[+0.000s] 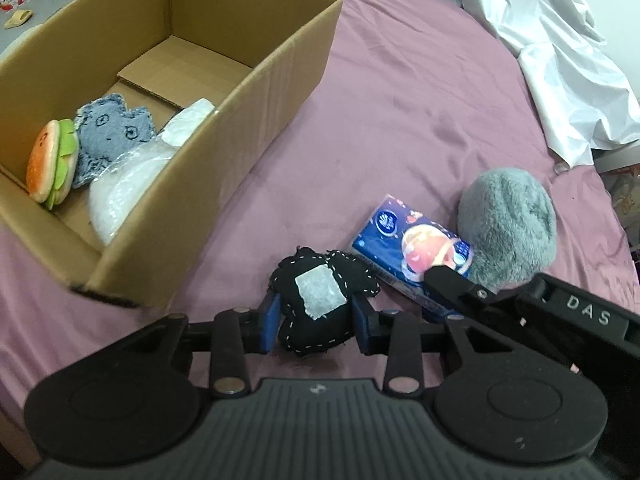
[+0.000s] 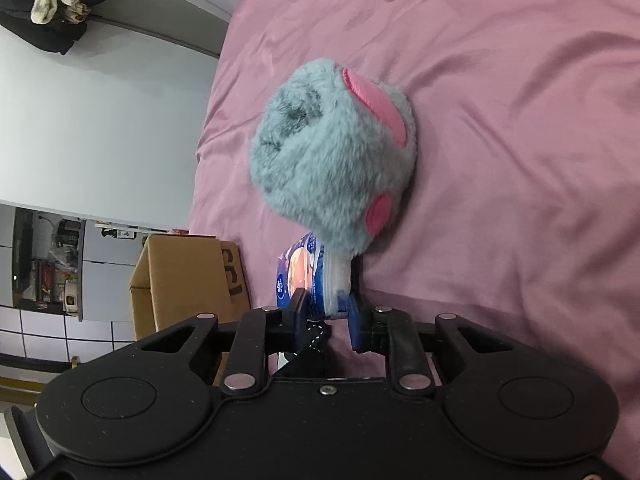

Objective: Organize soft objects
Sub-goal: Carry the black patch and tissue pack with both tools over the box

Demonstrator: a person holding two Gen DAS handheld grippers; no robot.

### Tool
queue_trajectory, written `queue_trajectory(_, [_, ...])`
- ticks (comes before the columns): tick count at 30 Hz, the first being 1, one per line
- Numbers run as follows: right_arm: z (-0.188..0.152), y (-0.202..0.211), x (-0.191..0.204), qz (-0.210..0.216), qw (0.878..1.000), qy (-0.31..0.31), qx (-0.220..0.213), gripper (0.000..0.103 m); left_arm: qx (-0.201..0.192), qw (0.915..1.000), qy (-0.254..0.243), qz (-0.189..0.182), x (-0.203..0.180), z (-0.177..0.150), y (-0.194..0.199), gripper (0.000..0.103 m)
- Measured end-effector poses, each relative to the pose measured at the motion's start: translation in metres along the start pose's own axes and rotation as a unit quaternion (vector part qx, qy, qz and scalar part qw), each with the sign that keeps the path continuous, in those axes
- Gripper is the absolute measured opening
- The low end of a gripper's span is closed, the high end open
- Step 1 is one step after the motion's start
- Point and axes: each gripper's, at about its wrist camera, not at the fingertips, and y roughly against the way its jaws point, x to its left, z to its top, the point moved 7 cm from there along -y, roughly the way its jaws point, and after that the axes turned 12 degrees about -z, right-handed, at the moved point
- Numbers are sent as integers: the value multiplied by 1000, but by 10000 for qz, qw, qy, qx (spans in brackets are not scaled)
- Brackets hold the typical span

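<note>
While the cardboard box (image 1: 248, 92) sits open at the far left of the pink bedspread (image 1: 420, 100), we work both hands on the last loose items beside it. Our left gripper (image 1: 316, 322) points steeply down with its blue pads pressed against the two sides of the black stitched pouch (image 1: 316, 300), so we read it as clamped on that pouch, which rests on the bedspread just outside the box's near corner. Our right gripper (image 2: 326, 308) has its jaws drawn together on the short end of the blue tissue pack (image 2: 316, 276); the pack lies flat, so taking it by a thin edge seems the easy way to get a hold. Touching the pack's far end is the grey furry plush (image 2: 332, 152), with pink patches, which neither gripper holds. Inside the box we already see a burger plush (image 1: 52, 164), a grey-blue fuzzy cloth (image 1: 104, 136) and a clear plastic-wrapped bundle (image 1: 128, 184) crowded toward the near end, leaving bare cardboard at the far end. We judge the task well along: three things are stowed and three remain outside. Lifting both grasped items toward the box looks like the next step, and since the two grippers sit close together, we would need to keep them from knocking each other or dragging the plush along.
</note>
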Motion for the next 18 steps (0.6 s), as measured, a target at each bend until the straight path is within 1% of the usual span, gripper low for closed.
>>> queue_trajectory(10, [-7,36,-1,134,9994,45,-329,20,-78,9998,-145,-148,-7,-8,28,36])
queue_trajectory(18, [-18,57,1,389,9974,104,-593,20,-217,9992,-229,-239,-6,-15,57,36])
